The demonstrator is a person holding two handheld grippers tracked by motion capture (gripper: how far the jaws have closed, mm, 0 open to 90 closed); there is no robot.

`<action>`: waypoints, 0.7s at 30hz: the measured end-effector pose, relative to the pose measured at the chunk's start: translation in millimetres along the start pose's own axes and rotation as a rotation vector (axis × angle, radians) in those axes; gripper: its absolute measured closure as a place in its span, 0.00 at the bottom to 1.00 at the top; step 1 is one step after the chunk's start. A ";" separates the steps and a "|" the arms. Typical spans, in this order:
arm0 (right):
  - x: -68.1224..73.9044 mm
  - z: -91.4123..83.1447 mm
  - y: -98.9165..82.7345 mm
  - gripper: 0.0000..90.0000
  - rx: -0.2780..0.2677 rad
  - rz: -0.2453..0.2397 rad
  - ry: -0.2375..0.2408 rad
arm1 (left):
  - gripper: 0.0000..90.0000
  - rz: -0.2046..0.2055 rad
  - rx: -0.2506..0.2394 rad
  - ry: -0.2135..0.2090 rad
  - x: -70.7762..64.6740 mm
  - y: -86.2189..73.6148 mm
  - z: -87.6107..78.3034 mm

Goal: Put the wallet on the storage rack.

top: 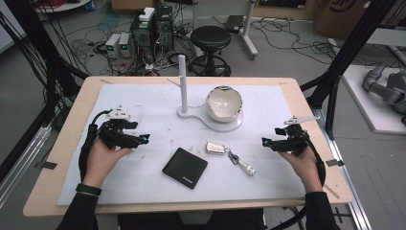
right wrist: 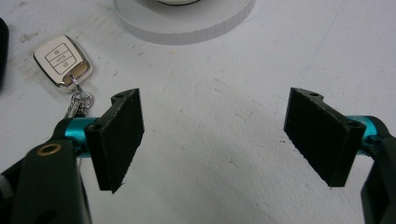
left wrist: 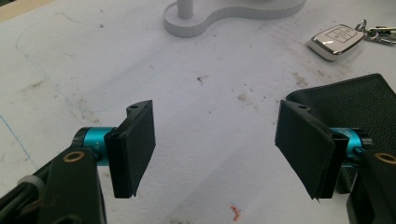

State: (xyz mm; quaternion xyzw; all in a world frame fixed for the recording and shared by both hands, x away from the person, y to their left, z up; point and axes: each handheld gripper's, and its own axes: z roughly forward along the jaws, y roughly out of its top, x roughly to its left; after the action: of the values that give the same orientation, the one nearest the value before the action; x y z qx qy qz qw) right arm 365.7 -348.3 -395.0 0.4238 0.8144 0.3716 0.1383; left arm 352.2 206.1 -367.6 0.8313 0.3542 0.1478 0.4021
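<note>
White matting covers the table (top: 143, 103), cables and a stool on the floor beyond. A black wallet (top: 185, 167) and a key fob (top: 215, 147) lie near the middle, within easy reach of both hands, with the bowl (top: 223, 104) on its stand (top: 191, 114) just behind them. The left gripper (top: 143, 139) rests at the left, jaws spread and empty, aimed right towards the wallet. The right gripper (top: 265, 142) mirrors it, jaws spread, aimed left towards the fob. Both forearms lie low, wrists turned inward.
</note>
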 end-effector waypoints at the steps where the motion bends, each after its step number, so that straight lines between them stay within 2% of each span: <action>1: 0.2 -0.2 0.0 0.23 0.002 0.005 -0.002 | 0.32 0.001 0.000 -0.002 -1.0 0.5 0.1; 13: -1.0 -0.1 -0.4 0.23 0.001 0.011 -0.007 | 0.32 0.029 0.008 -0.031 -9.9 5.5 4.6; 21: -1.5 1.8 -1.0 0.23 0.015 0.006 -0.008 | 0.32 0.056 0.015 -0.079 -20.2 10.3 12.5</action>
State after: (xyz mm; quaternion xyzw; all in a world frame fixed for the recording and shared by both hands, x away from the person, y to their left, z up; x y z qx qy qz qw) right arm 367.0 -348.9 -397.0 0.4288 0.8153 0.3642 0.1374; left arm 349.4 180.3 -366.7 0.8491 0.3157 0.1236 0.4052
